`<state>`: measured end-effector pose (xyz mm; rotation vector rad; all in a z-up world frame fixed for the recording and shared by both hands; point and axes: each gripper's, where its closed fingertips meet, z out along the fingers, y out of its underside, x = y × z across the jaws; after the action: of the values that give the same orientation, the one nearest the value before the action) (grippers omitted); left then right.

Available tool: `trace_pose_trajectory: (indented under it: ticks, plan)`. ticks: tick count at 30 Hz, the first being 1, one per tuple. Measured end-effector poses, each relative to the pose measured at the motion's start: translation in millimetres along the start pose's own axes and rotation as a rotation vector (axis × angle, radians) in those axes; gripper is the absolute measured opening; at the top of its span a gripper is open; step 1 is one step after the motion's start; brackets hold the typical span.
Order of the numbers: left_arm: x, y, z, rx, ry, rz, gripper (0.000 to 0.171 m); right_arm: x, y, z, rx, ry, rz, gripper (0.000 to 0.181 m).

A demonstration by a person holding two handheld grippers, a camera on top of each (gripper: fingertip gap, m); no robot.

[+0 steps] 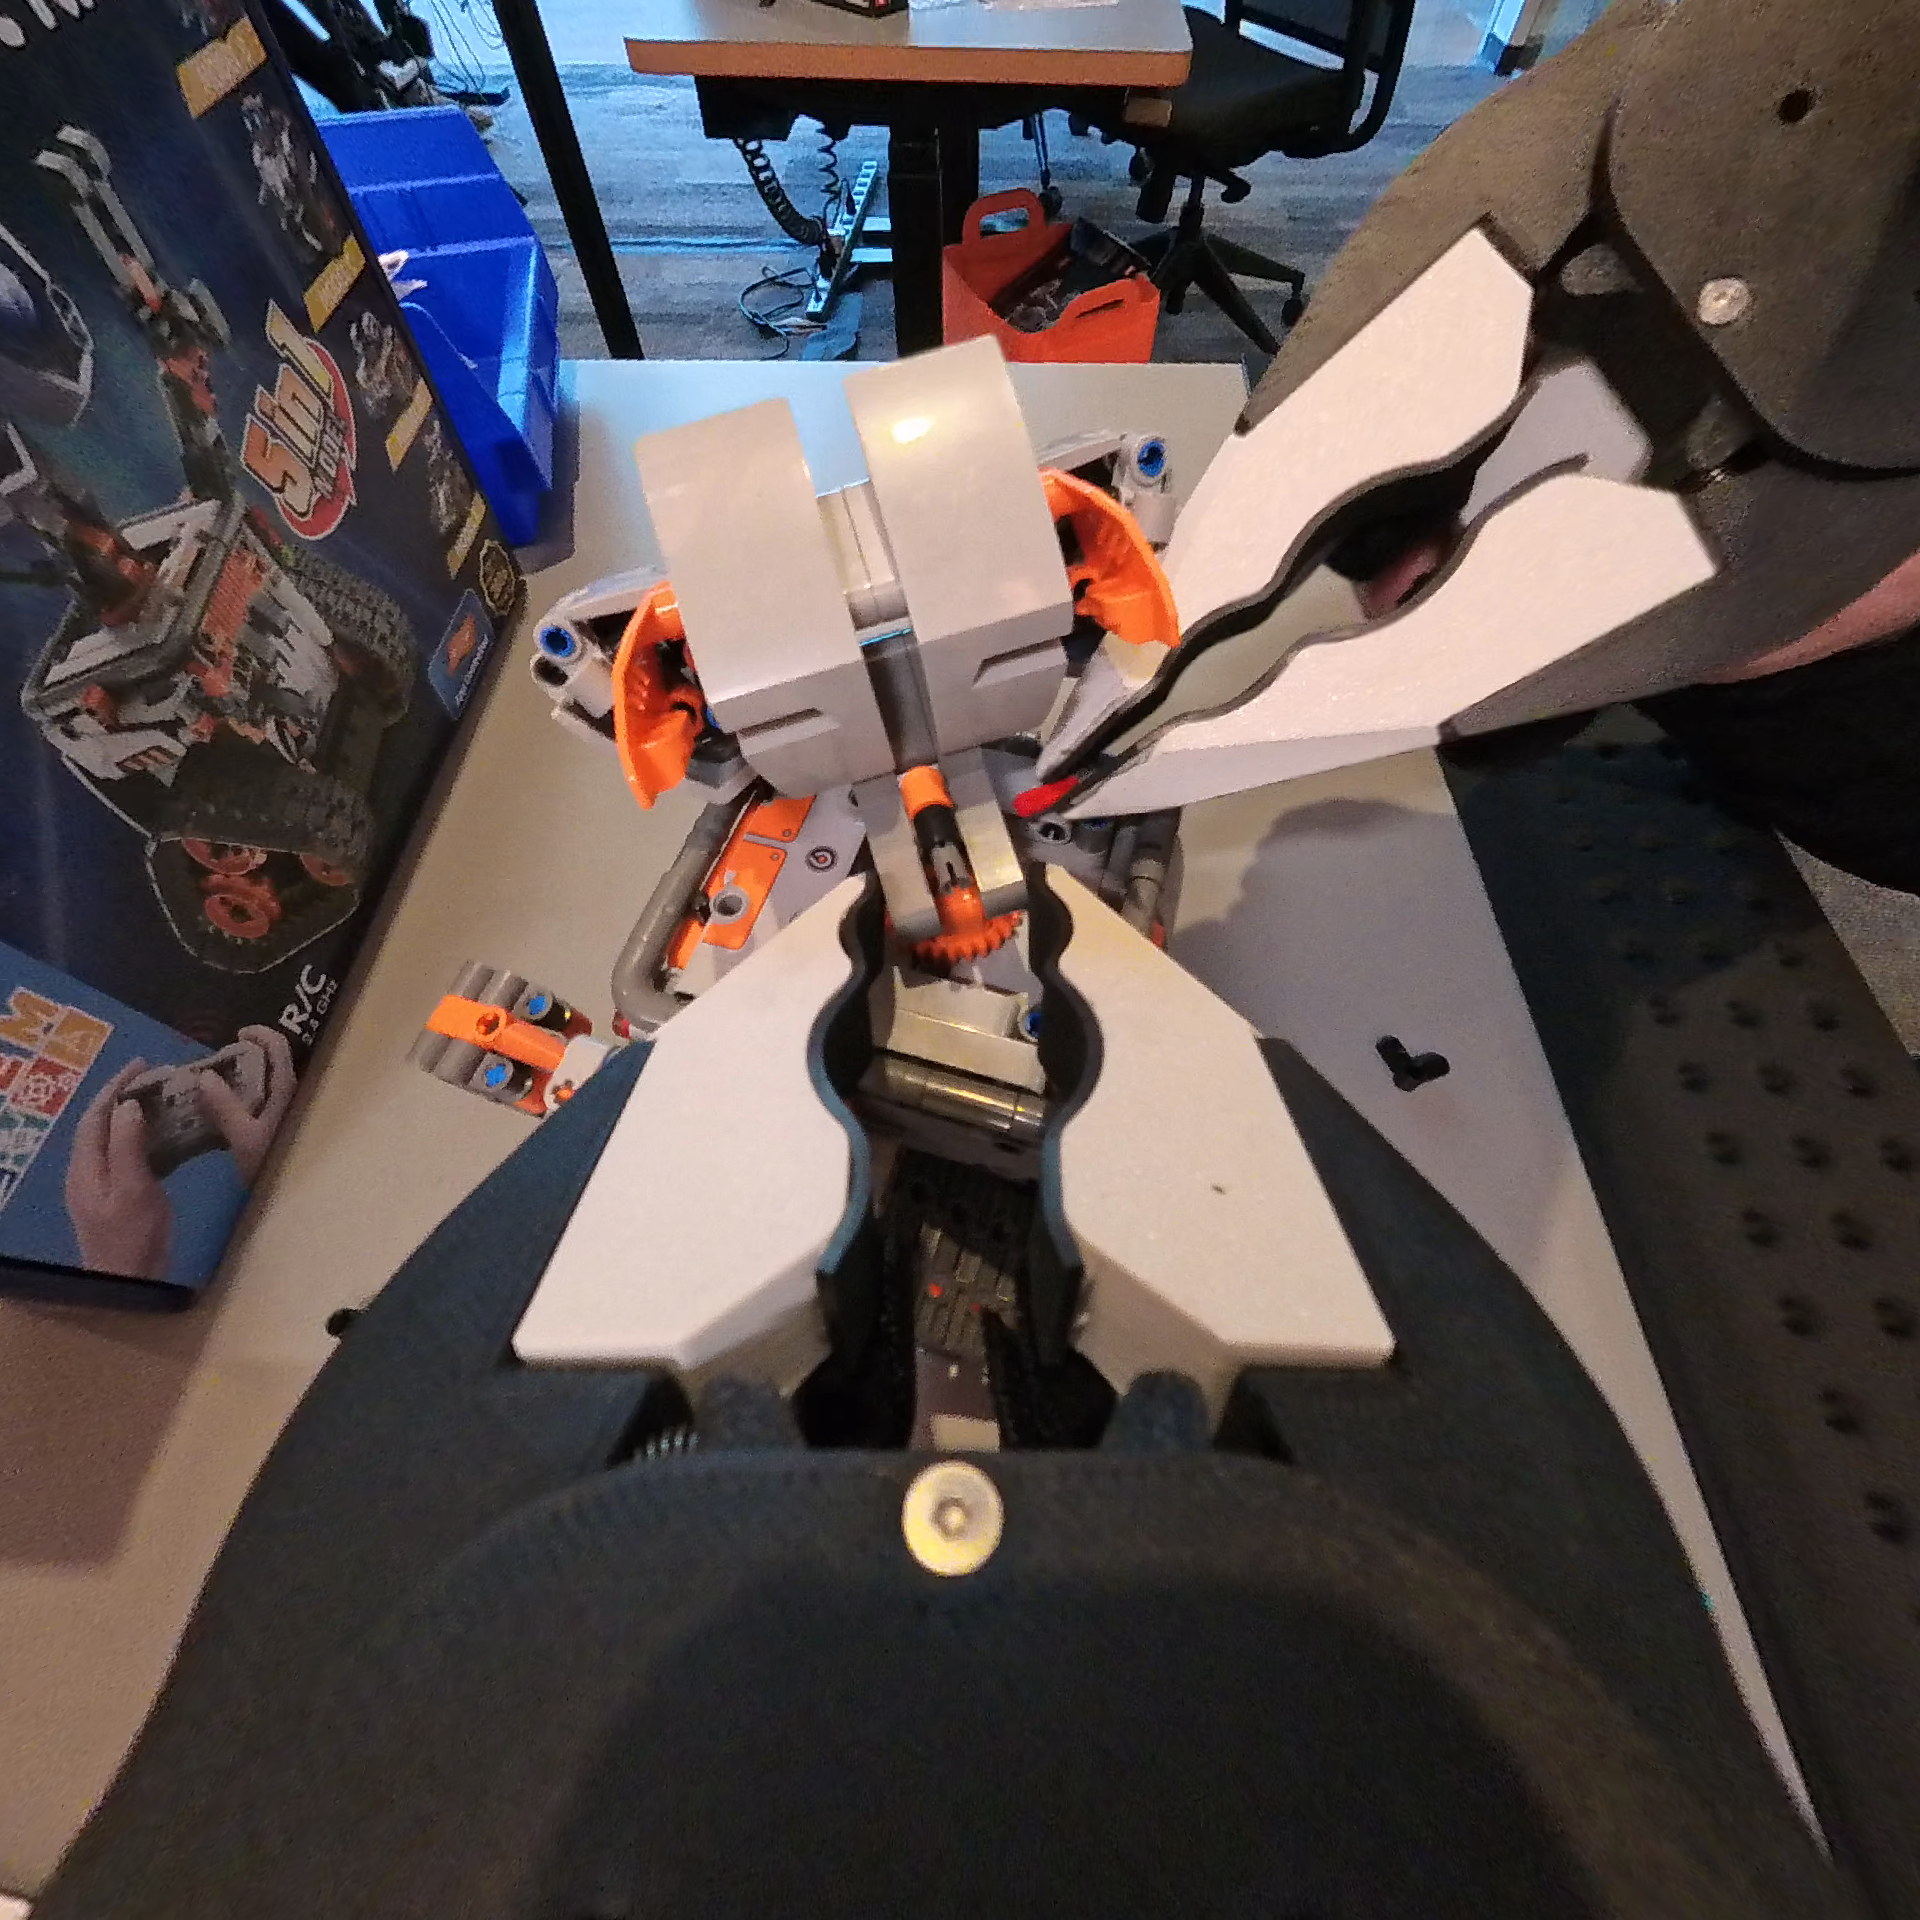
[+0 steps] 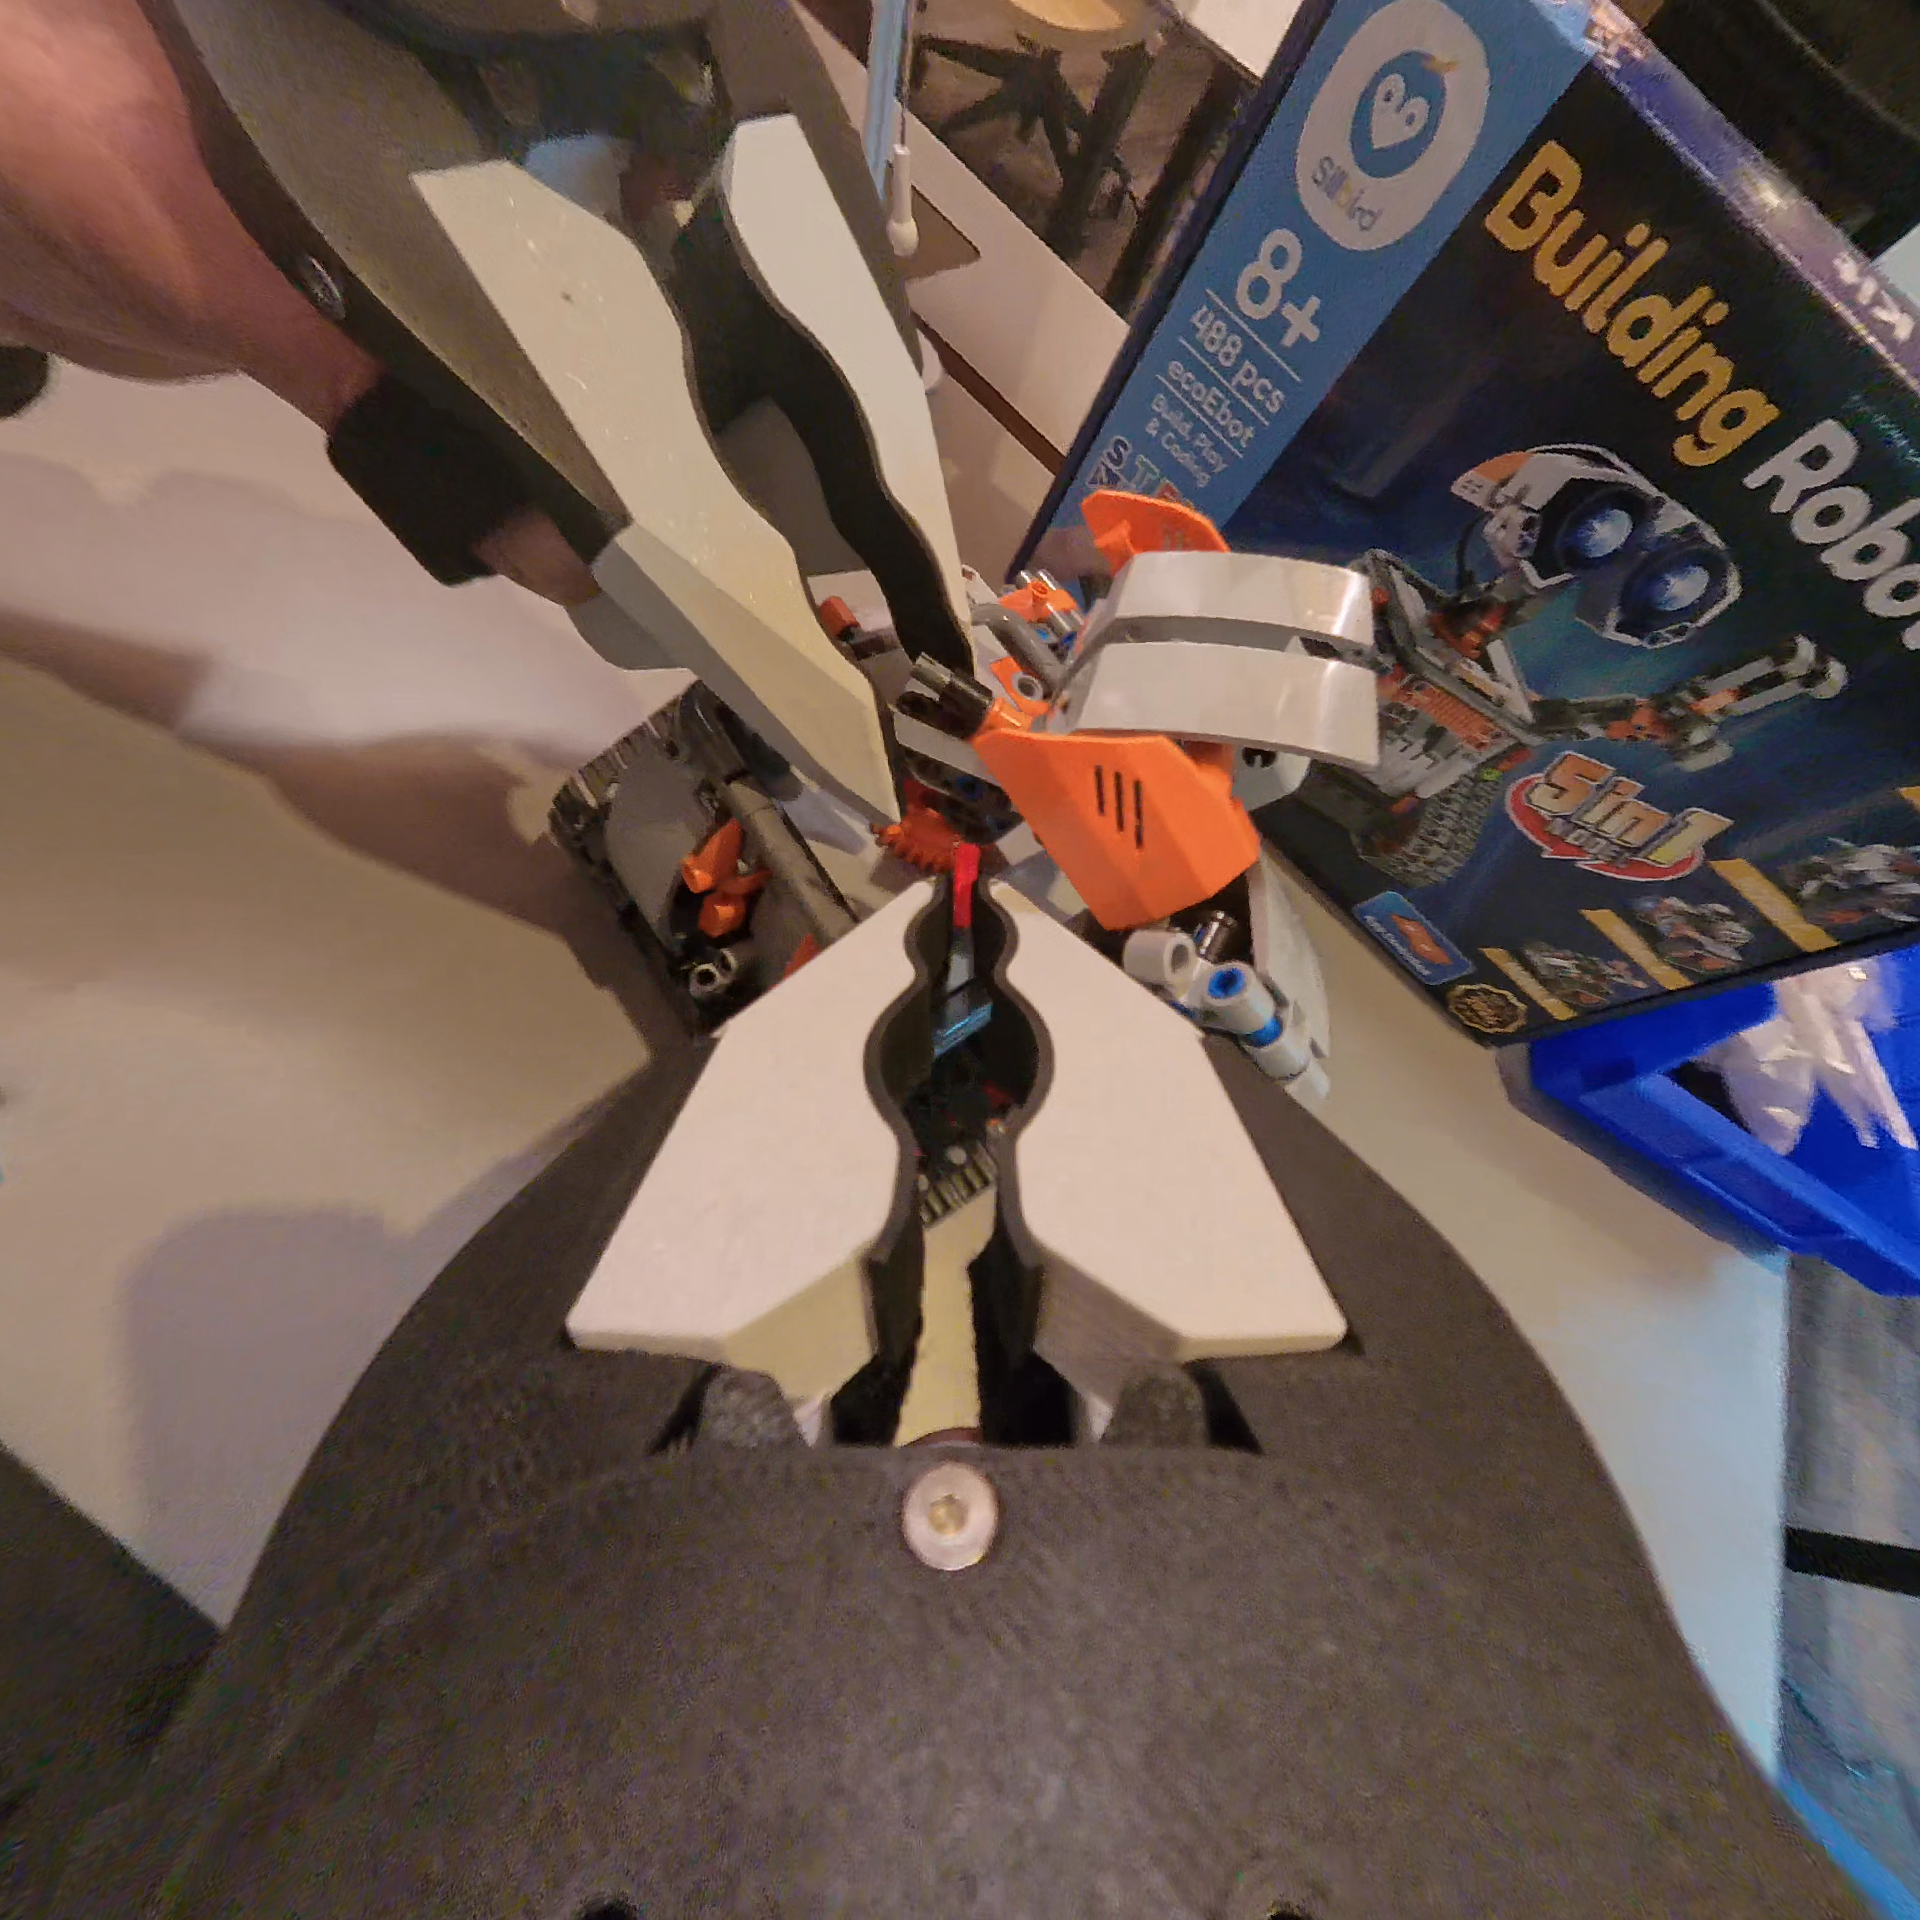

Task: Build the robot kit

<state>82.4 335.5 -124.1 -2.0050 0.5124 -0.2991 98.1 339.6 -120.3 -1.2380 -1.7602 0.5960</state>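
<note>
A grey-and-orange block-built model (image 1: 873,644) stands at the centre of a pale counter (image 1: 1330,935), with both grippers at work on it. In the left wrist view, the left gripper (image 1: 951,904) is at frame centre, its fingers closed round the model's grey neck just above an orange gear (image 1: 956,940). The right gripper (image 1: 1049,774) enters from the upper right, its tips pinched on a small red pin (image 1: 1039,798) held against the model's side; the right wrist view shows the same pin (image 2: 964,878) upright between the tips, just beside the gear. A loose grey-and-orange sub-assembly (image 1: 509,1034) lies on the counter at centre left. A dark blue toy box (image 1: 197,582) stands at the left edge, a blue bin (image 1: 468,301) behind it.
</note>
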Motion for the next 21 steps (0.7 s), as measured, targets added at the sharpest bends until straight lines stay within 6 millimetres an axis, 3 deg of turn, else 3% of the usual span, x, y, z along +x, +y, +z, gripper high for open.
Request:
trace_pose_trajectory:
  ticks: [9, 21]
  plan:
    - [-3, -7, 4, -0.009, -0.025, -0.003, 0.025, 7, 2, 8, -0.055, 0.078, -0.170, 0.001]
    - [-5, -9, 6, -0.009, -0.009, -0.041, 0.026, 5, 2, 11, -0.055, 0.030, -0.201, 0.001]
